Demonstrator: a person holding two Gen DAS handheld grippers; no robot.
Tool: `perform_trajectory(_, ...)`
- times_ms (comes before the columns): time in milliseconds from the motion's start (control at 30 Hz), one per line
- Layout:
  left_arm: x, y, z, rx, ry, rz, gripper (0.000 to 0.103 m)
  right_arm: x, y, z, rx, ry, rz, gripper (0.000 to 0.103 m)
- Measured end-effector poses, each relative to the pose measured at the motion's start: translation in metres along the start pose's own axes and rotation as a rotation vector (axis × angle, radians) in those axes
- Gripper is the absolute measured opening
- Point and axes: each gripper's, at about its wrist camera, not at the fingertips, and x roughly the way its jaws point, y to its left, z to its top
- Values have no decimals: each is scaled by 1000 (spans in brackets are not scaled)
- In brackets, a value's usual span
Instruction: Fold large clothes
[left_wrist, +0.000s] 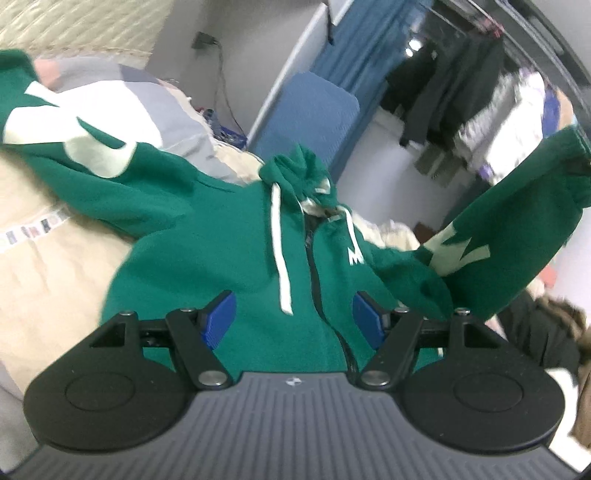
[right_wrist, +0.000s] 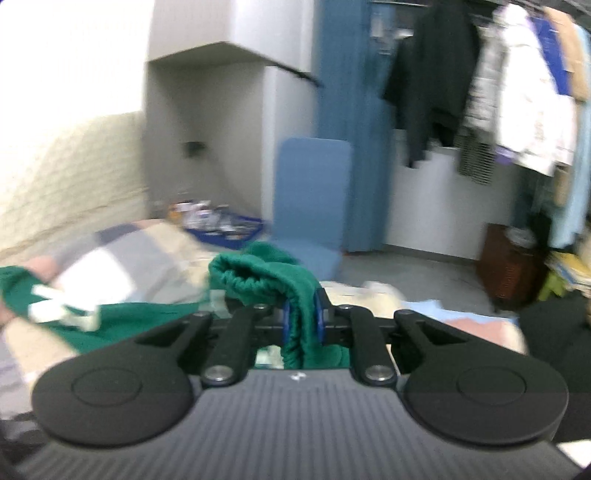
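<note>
A green zip hoodie (left_wrist: 240, 236) with white drawstrings lies front up on the bed, hood toward the far side. Its left sleeve (left_wrist: 92, 147), marked with white letters, stretches to the upper left. The other sleeve (left_wrist: 517, 221) is lifted off the bed at the right. My left gripper (left_wrist: 294, 314) hovers open over the hoodie's chest, its blue pads (left_wrist: 219, 317) apart on either side of the zipper, holding nothing. In the right wrist view my right gripper (right_wrist: 303, 317) is shut on the ribbed cuff (right_wrist: 258, 273) of the raised sleeve, which bunches above the pads.
A beige bed cover (left_wrist: 44, 266) and a patchwork pillow (left_wrist: 159, 99) lie under and behind the hoodie. Beyond the bed stand a blue padded board (right_wrist: 314, 192), a blue basket of small items (right_wrist: 229, 225), a rail of hanging clothes (right_wrist: 517, 92) and a brown box (right_wrist: 506, 262).
</note>
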Motion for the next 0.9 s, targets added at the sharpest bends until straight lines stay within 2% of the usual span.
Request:
perform_trajectory(167, -14, 26, 20, -84, -55, -1, 74, -5, 73, 23, -33, -30, 119, 16)
perform_trajectory(267, -20, 47, 32, -163, -79, -1, 74, 6, 109, 17, -12, 5, 221, 16)
perform_trajectory(400, -26, 77, 44, -241, -102, 22, 74, 38, 152, -29, 38, 133, 308, 18)
perform_trajectory(567, -29, 101, 52, -327, -97, 12, 74, 85, 172, -98, 111, 295, 336, 20)
perform_trajectory(667, -30, 104, 52, -327, -91, 8, 74, 105, 182, -132, 169, 405, 350, 31)
perform_trajectory(733, -30, 100, 52, -309, -84, 8, 74, 108, 179, -148, 221, 460, 368, 63)
perform_trajectory(767, -28, 97, 52, -301, -81, 6, 74, 107, 171, -154, 254, 473, 382, 67)
perform_trajectory(900, -23, 84, 48, -261, -59, -6, 74, 96, 140, -164, 338, 450, 436, 68)
